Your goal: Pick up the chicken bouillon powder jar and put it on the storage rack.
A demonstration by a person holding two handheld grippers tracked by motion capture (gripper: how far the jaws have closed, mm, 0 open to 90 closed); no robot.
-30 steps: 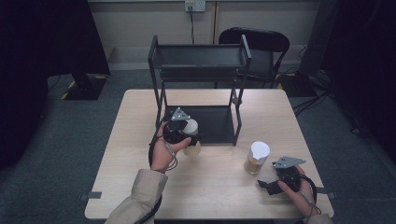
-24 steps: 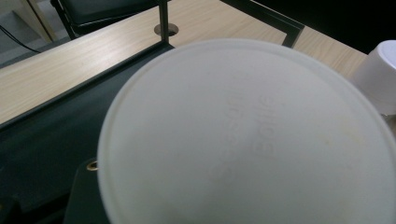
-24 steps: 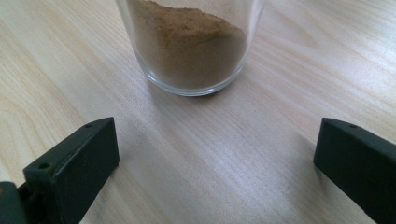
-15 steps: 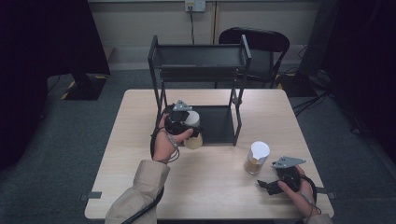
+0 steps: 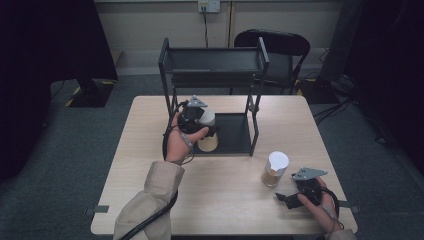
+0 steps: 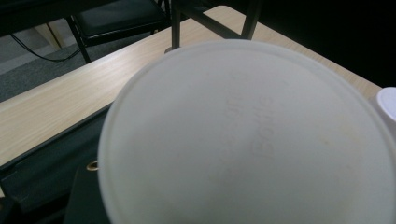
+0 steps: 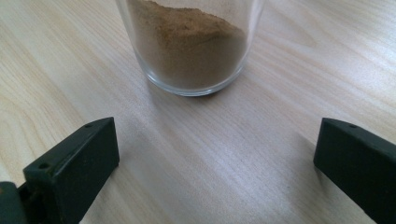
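Observation:
A jar [image 5: 207,143] with a white lid [image 6: 243,140] and pale contents hangs above the table at the front left of the black rack [image 5: 215,65]. My left gripper [image 5: 205,131] is shut on it. The lid looms close and blurred in the left gripper view. A second glass jar [image 5: 275,170] with a white lid stands on the table at the right, partly full of brown powder [image 7: 187,46]. My right gripper [image 5: 282,196] rests on the table just short of that jar, open [image 7: 215,163], with bare wood between its jaws.
The two-level black rack has a dark base tray [image 5: 235,132] on the wooden table [image 5: 225,200] and an upper shelf. A black chair [image 5: 272,45] stands behind the table. A cable trails from the left sleeve off the near edge.
The left hand has lifted the held jar and carried it a little farther towards the rack. The right hand and the powder jar have stayed in place.

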